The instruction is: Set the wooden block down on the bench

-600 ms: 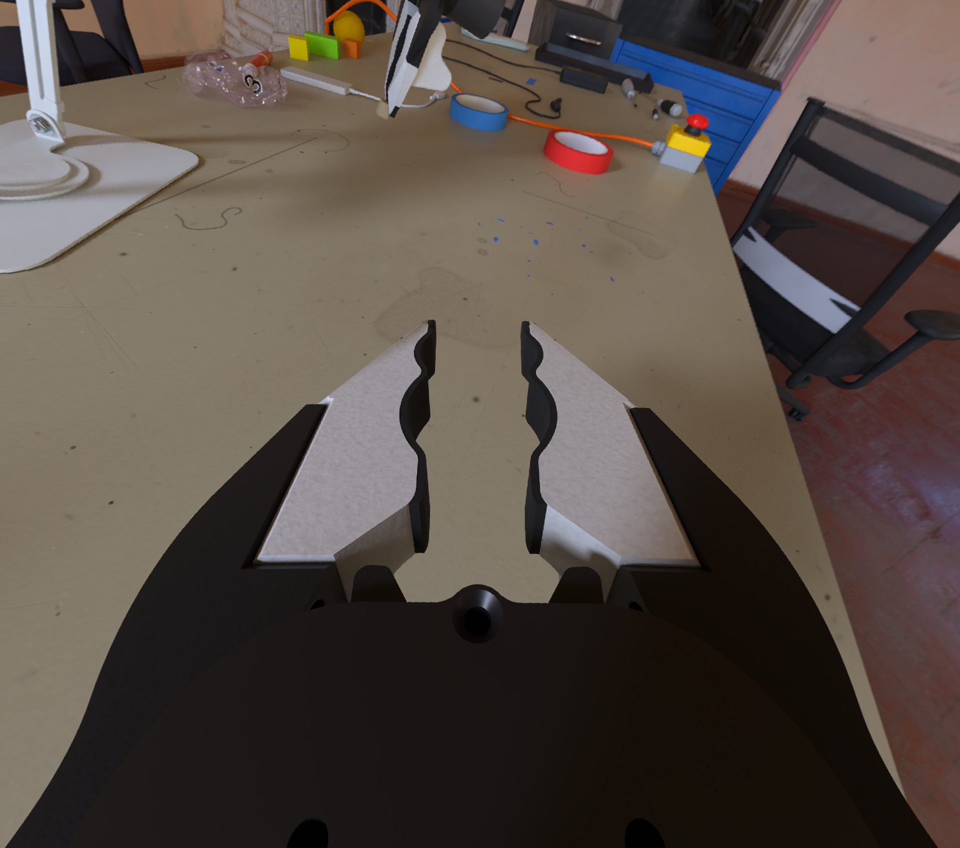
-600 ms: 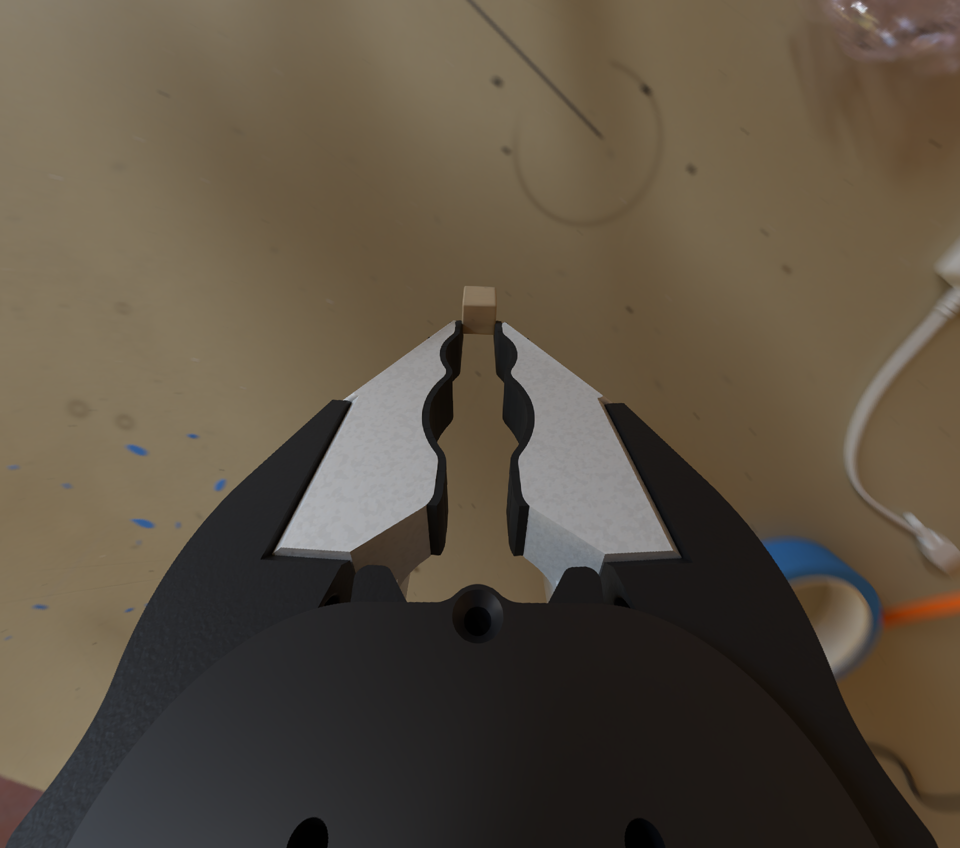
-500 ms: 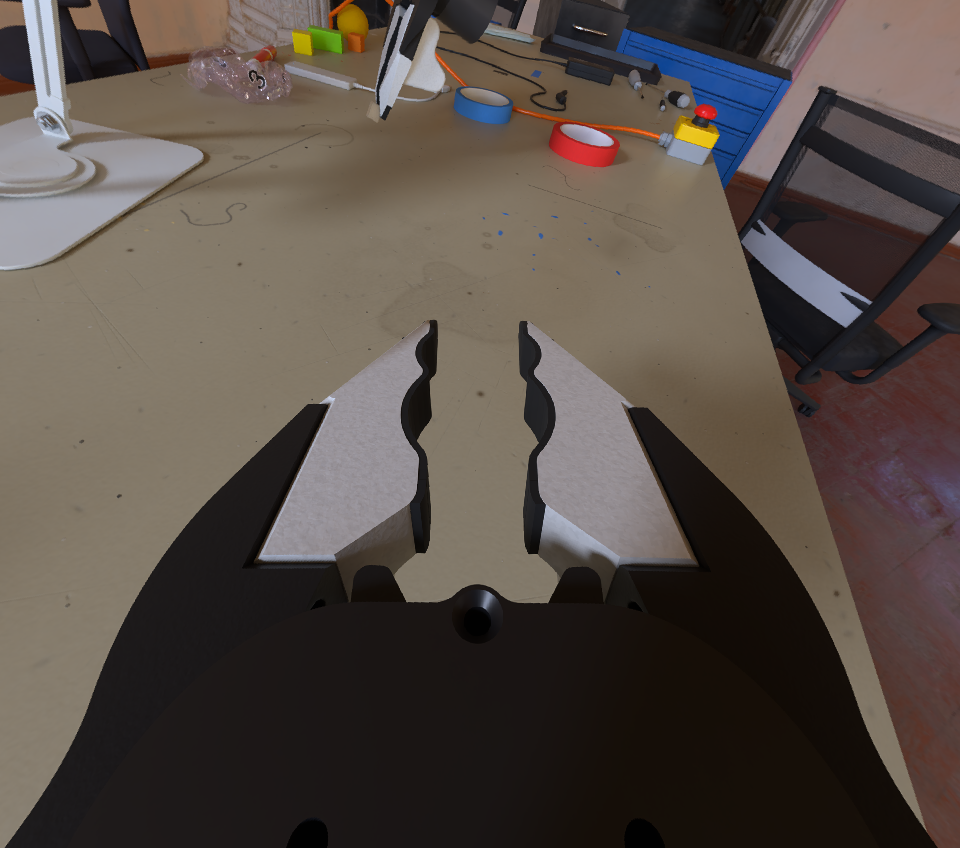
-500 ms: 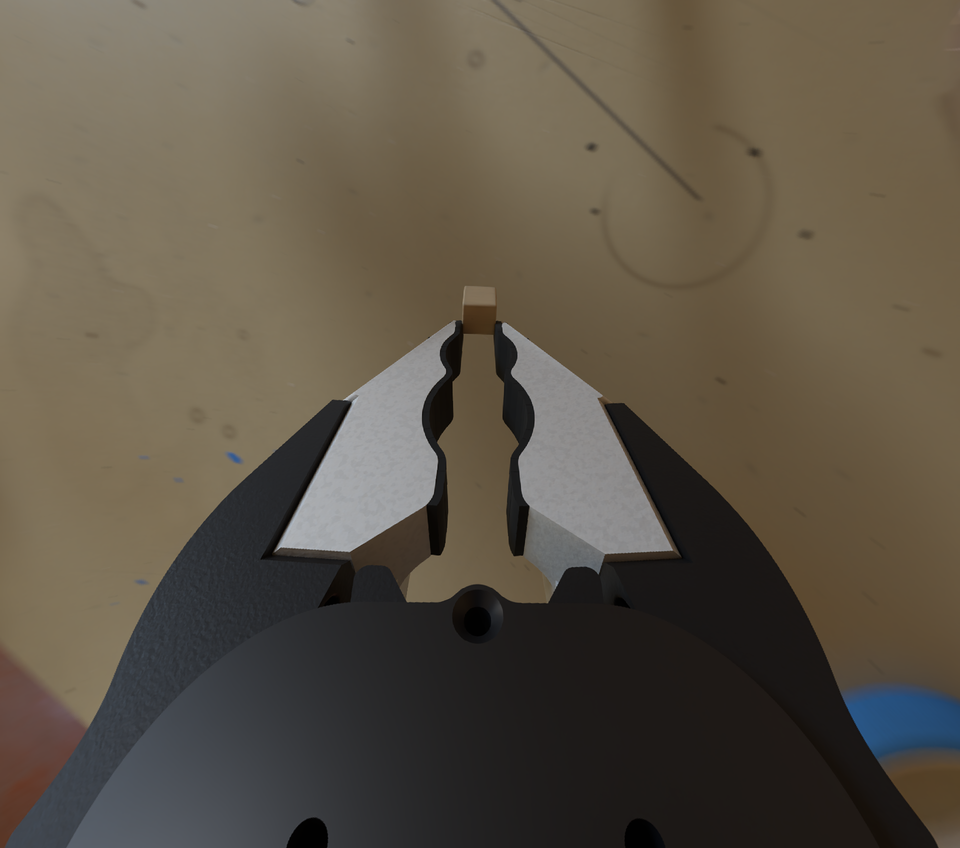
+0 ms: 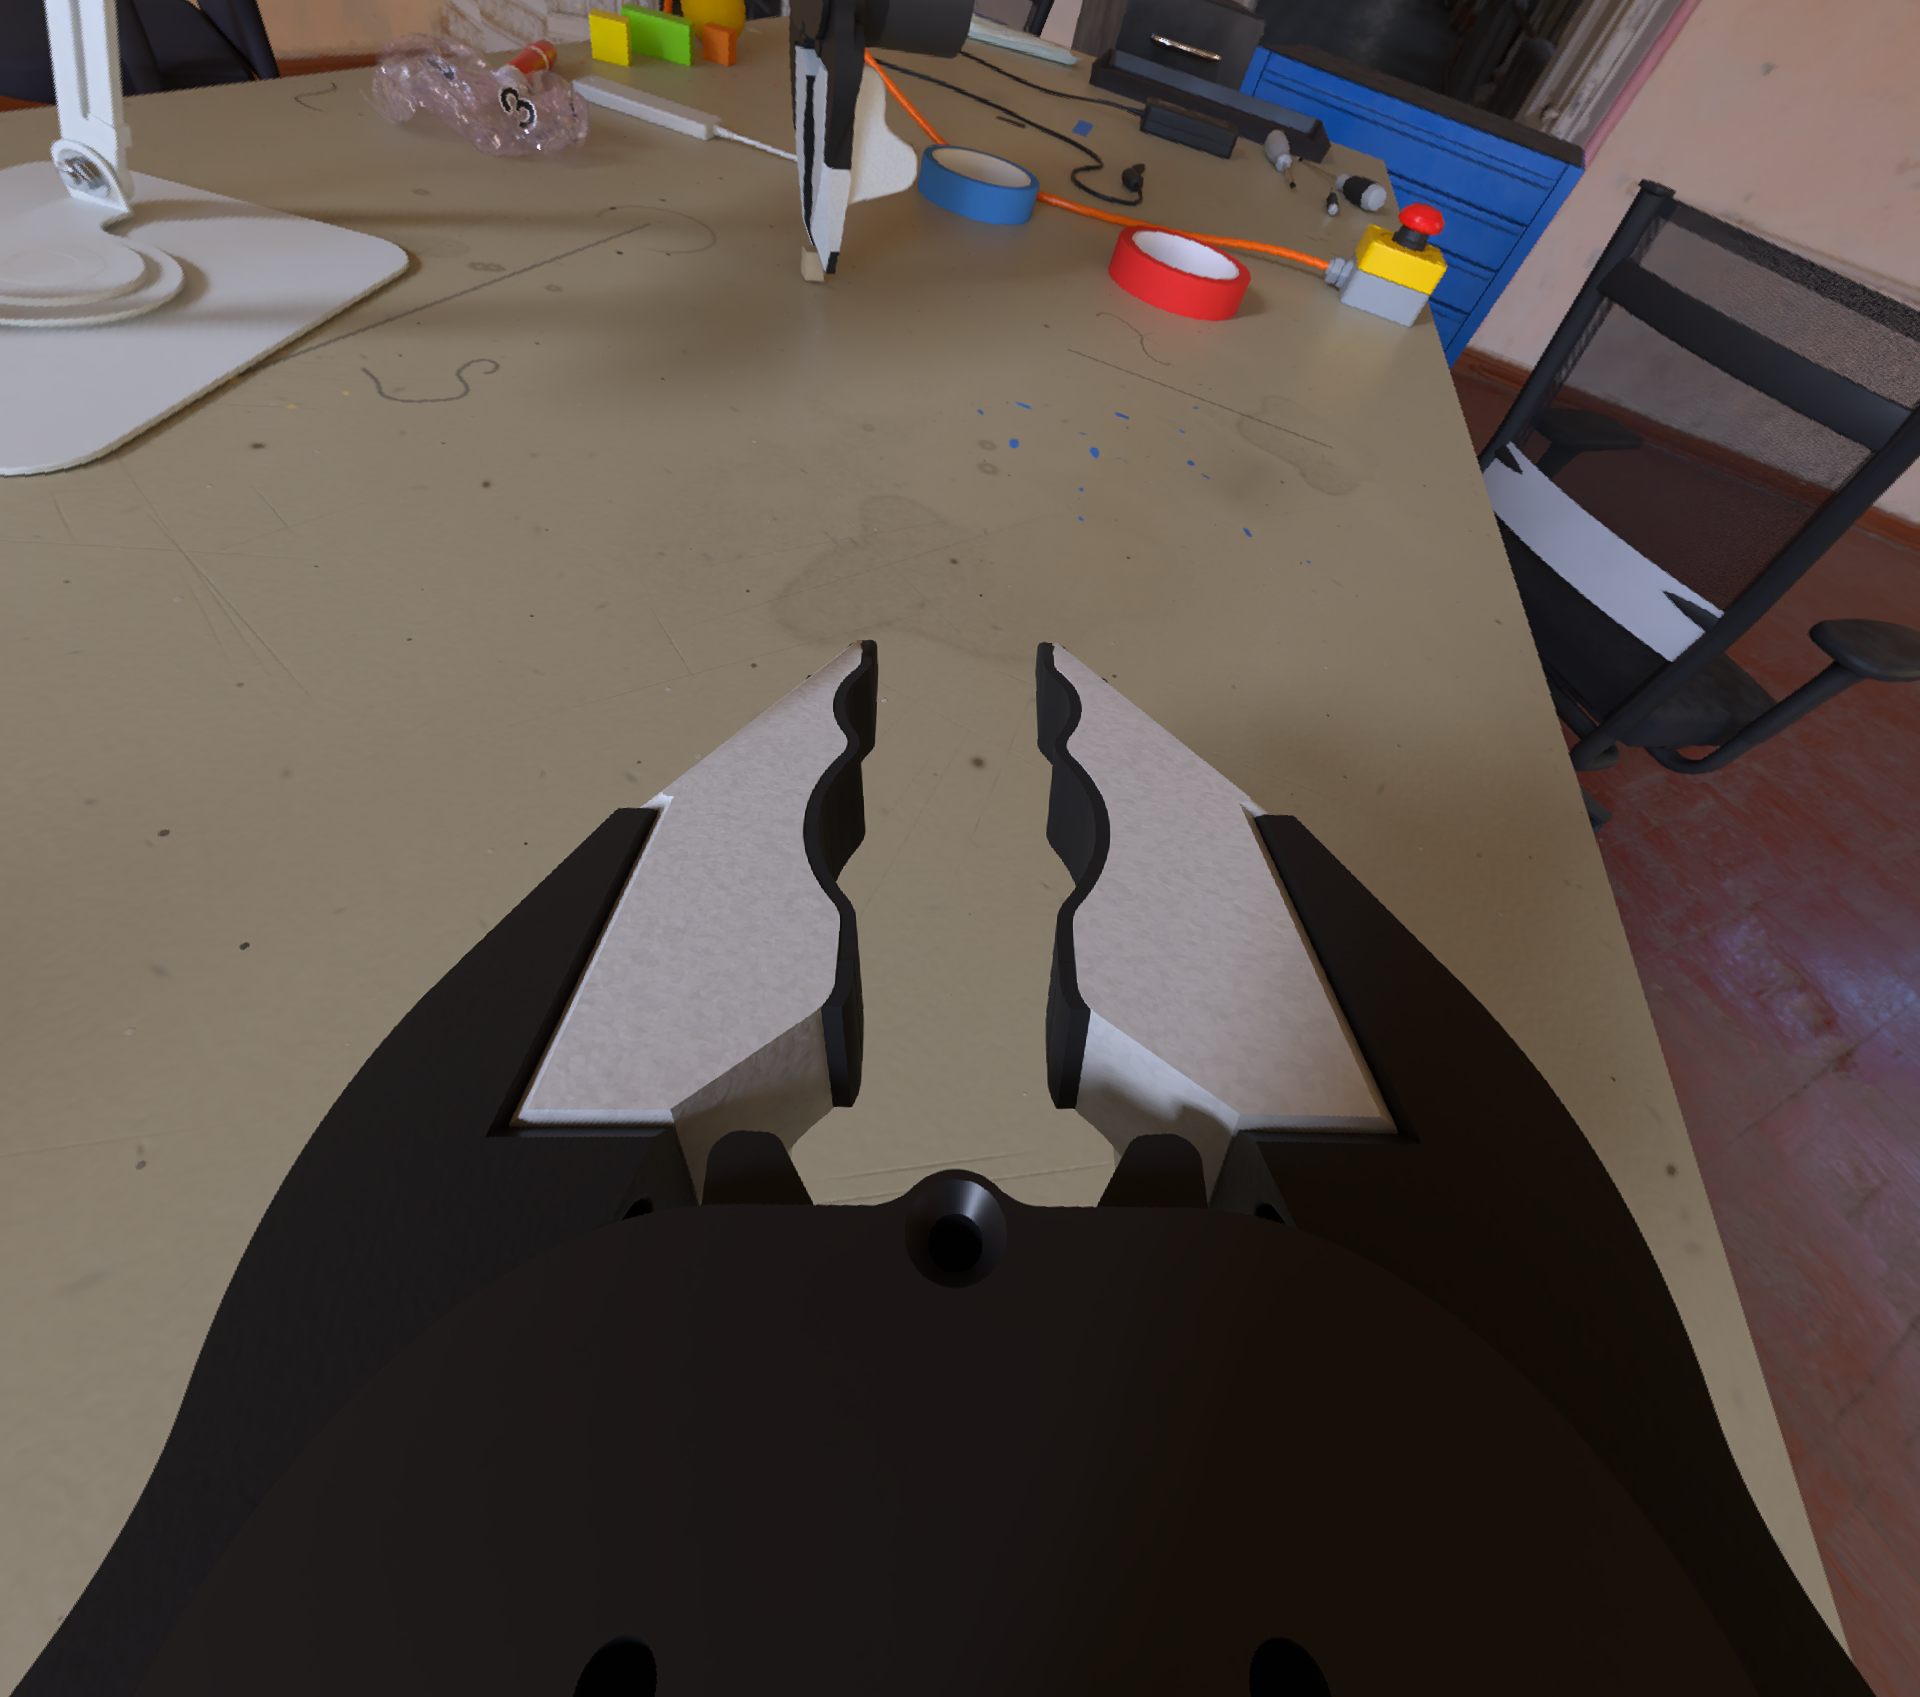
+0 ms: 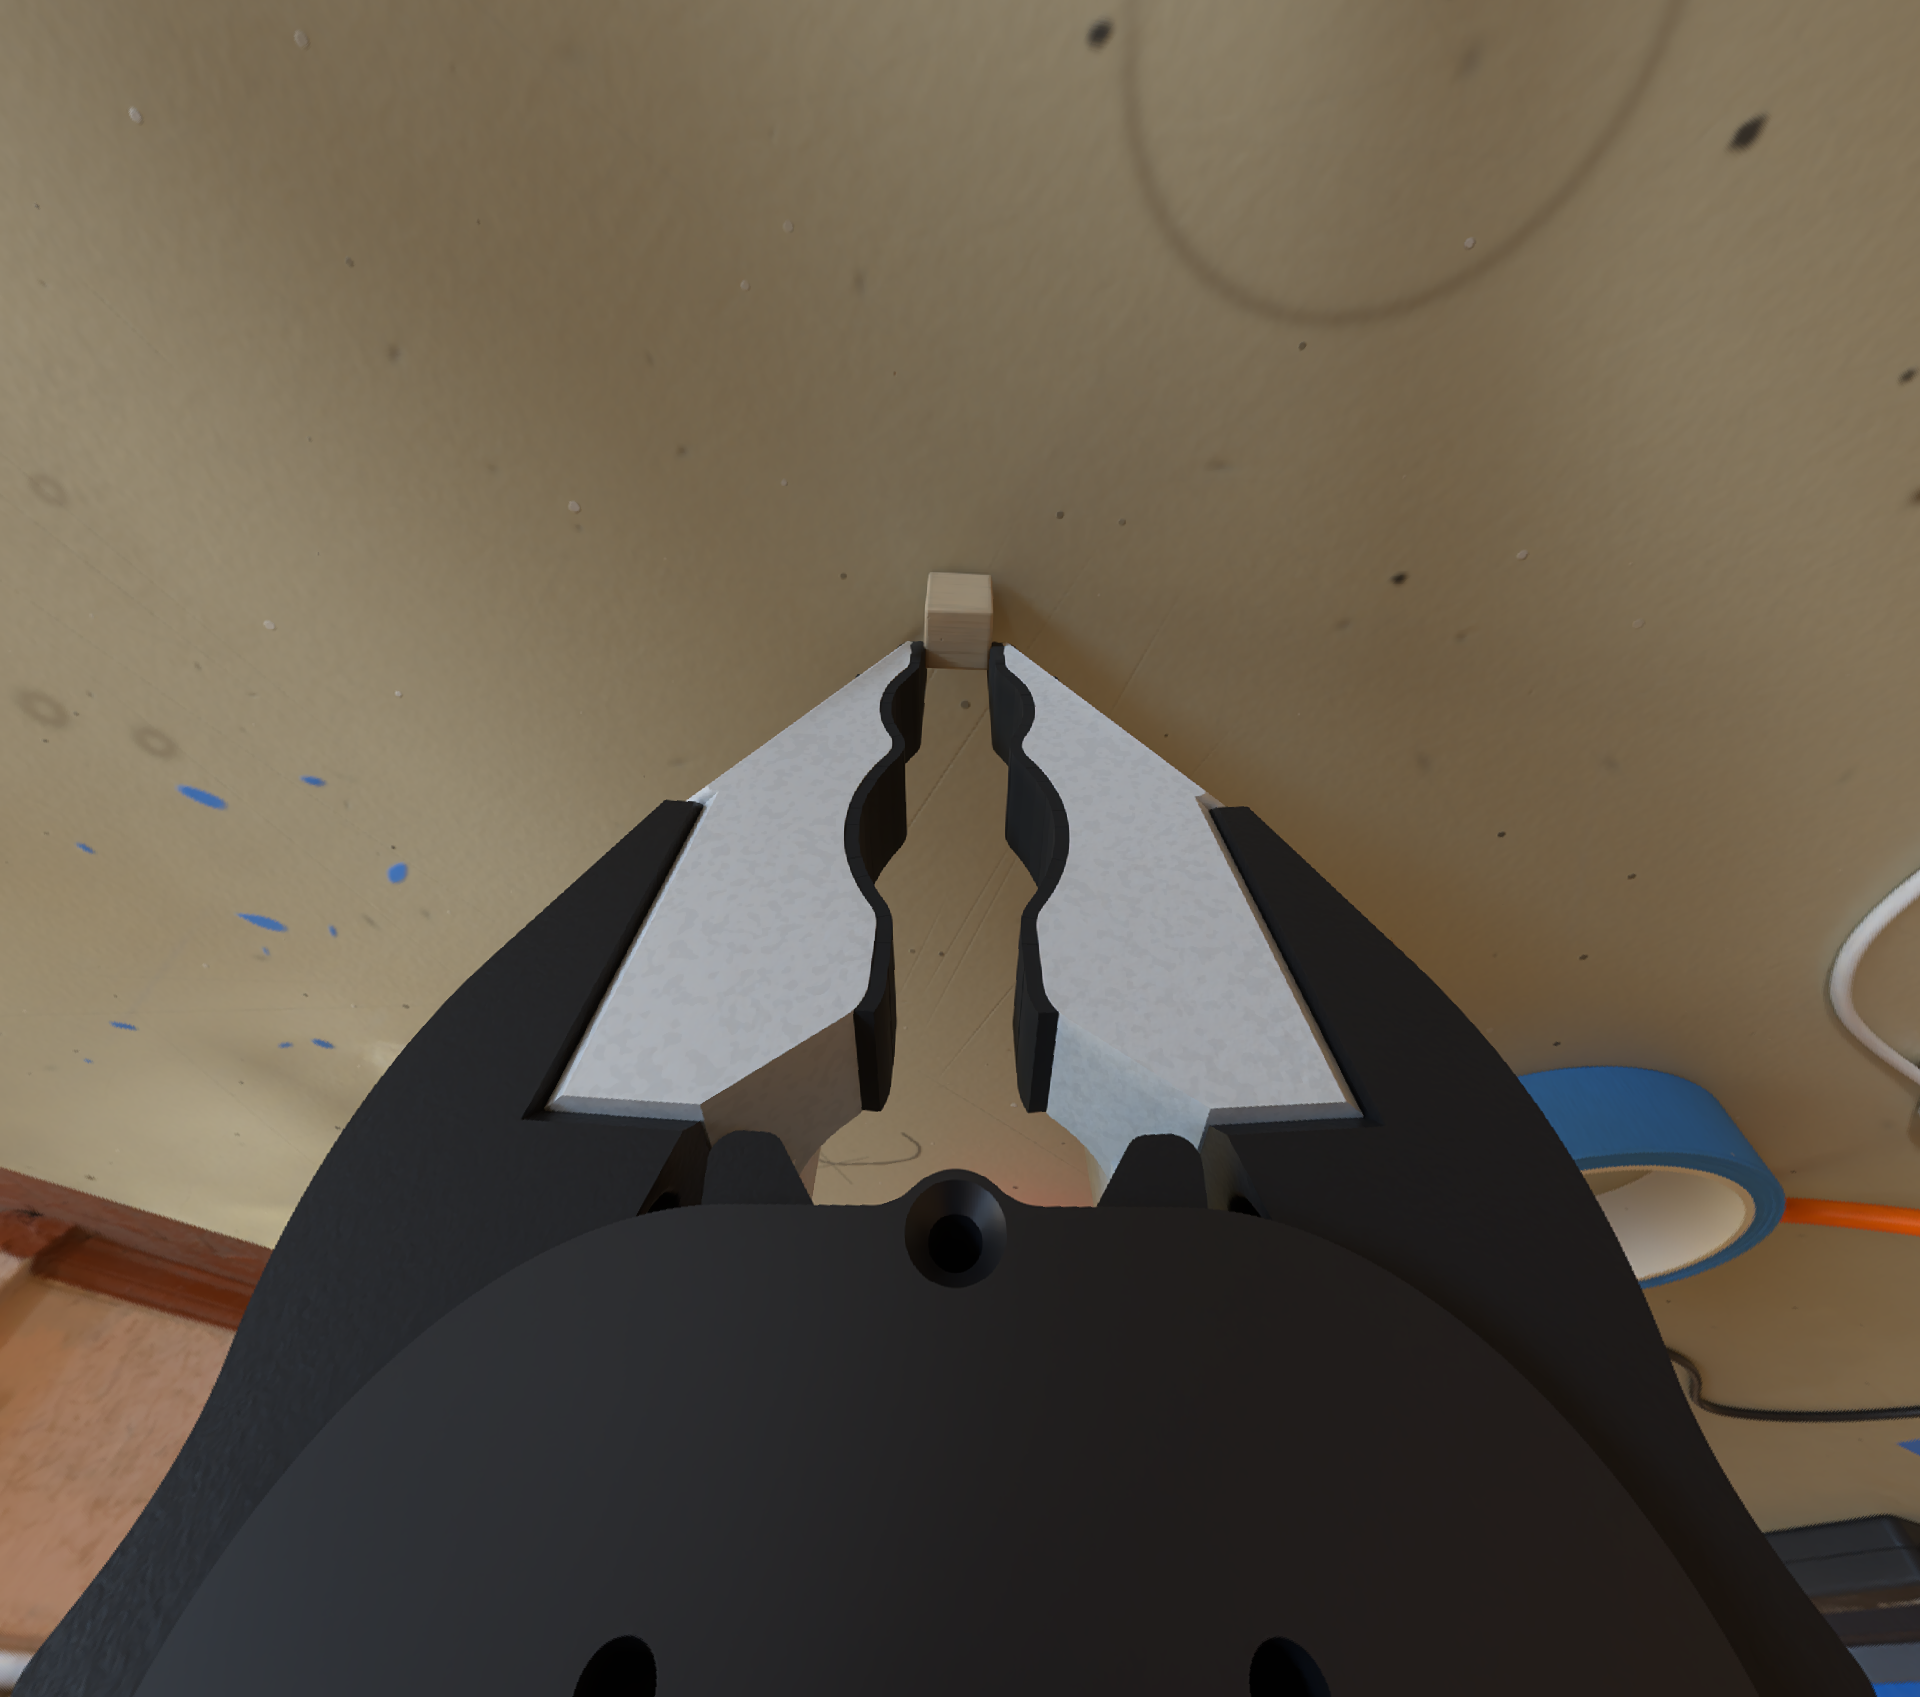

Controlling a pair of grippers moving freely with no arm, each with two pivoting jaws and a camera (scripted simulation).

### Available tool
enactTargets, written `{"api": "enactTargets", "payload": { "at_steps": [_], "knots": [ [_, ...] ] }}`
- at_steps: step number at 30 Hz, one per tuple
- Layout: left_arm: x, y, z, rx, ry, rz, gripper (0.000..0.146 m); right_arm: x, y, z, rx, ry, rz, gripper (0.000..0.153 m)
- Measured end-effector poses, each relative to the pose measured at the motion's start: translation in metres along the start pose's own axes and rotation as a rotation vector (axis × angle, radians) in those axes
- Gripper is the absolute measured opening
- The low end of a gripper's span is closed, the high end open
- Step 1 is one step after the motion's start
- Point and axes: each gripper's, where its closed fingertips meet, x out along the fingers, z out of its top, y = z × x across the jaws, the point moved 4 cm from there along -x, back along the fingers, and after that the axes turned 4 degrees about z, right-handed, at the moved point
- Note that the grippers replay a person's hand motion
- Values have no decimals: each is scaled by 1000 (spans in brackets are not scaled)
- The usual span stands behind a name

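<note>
My right gripper (image 6: 957, 655) is shut on a small pale wooden block (image 6: 957, 621) held at its fingertips, pointing down at the tan bench (image 6: 623, 245). In the left wrist view the right gripper (image 5: 816, 260) stands nearly upright at the far middle of the bench, and the block (image 5: 811, 267) at its tip is at or just above the surface. I cannot tell if it touches. My left gripper (image 5: 956, 660) is open and empty, low over the near part of the bench (image 5: 520, 608).
A blue tape roll (image 5: 977, 184) and a red tape roll (image 5: 1179, 273) lie right of the right gripper, with an orange cable (image 5: 1164, 226) and a yellow button box (image 5: 1397, 276). A white stand base (image 5: 156, 297) is at the left. A black chair (image 5: 1714, 504) stands off the right edge.
The right gripper has come down towards the bench and turned more upright, still holding the block. The bench surface looks much closer in its view. The left gripper stays open.
</note>
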Motion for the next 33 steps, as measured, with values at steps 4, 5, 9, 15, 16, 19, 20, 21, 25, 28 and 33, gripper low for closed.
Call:
{"api": "enactTargets", "payload": {
  "at_steps": [4, 5, 9, 15, 16, 19, 20, 21, 25, 28, 33],
  "knots": [
    [1, -2, -2, 10, 13, -1, 30, -1, 0, 1, -2, -10, 6, 11],
    [1, -2, -2, 14, 13, 2, 30, -3, -1, 0, -3, -16, 2, 11],
    [-4, -1, 0, 36, 12, 46, 30, -41, 5, -6, 43, -226, -24, 26],
    [-46, 3, 16, 38, -69, 290, 33, -124, 74, -37, 99, -947, -209, 34],
    [-60, 3, 18, 34, -96, 351, 35, -128, 90, -48, 139, -1078, -229, 39],
    [-106, 10, 17, 10, -145, 564, 43, -106, 130, -84, 323, -1323, -269, 53],
    [-123, 14, 13, -11, -148, 642, 45, -92, 140, -95, 379, -1345, -272, 54],
    [-138, 18, 7, -38, -150, 717, 47, -77, 149, -106, 452, -1343, -276, 55],
    [-189, 37, -28, -162, -140, 986, 51, -33, 178, -134, 618, -1340, -381, 56],
    [-205, 46, -49, -252, -146, 1067, 48, -18, 186, -147, 679, -1311, -459, 56],
    [-209, 53, -51, -283, -131, 1073, 48, -20, 182, -153, 699, -1315, -464, 56]
  ]
}}
